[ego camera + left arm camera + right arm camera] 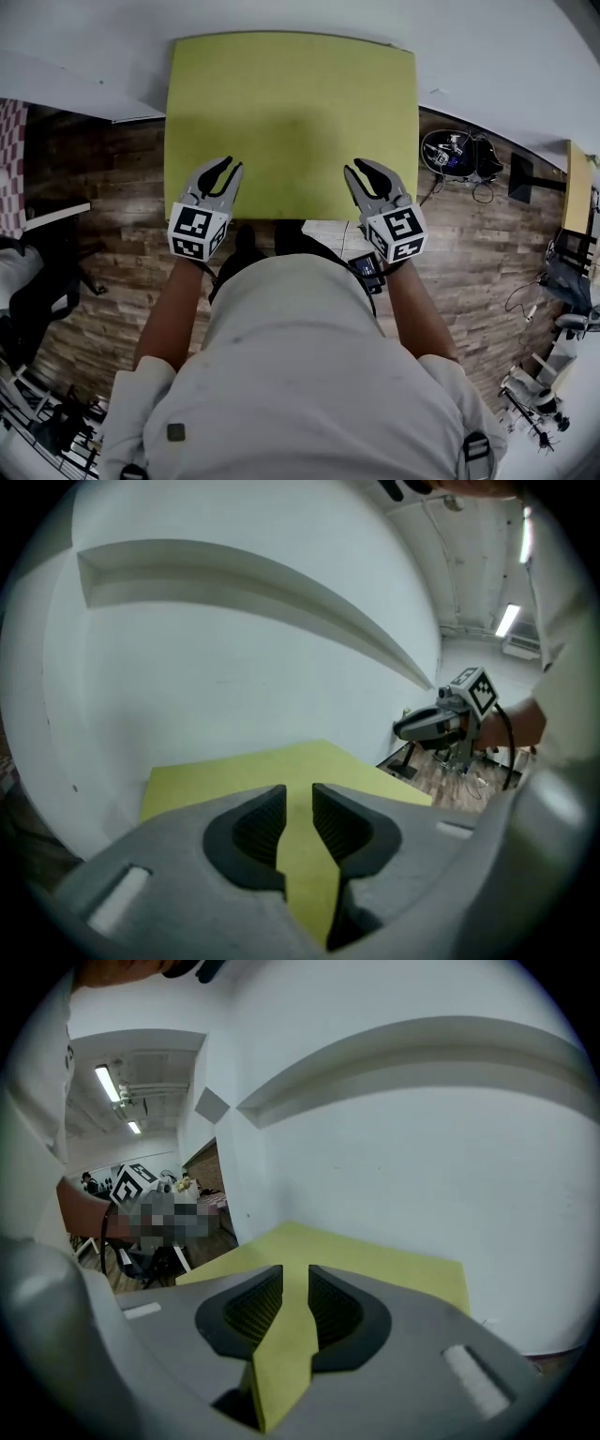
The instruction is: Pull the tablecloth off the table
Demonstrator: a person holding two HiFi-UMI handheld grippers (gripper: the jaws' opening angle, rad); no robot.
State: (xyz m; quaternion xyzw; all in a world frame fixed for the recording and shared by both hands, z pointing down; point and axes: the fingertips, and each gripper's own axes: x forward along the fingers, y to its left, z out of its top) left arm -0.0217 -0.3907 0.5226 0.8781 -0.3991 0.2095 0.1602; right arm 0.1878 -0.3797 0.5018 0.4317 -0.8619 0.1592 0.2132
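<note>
The yellow cloth lay spread flat, its far edge against the white wall. The left gripper and right gripper hovered over its near edge. Both had their jaws slightly apart and gripped nothing.

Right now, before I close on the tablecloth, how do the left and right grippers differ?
The left gripper sits over the near-left edge of the tablecloth, the right gripper over its near-right edge. The left gripper angles rightward, the right gripper leftward. Both have fingers slightly apart, gripping nothing.
</note>
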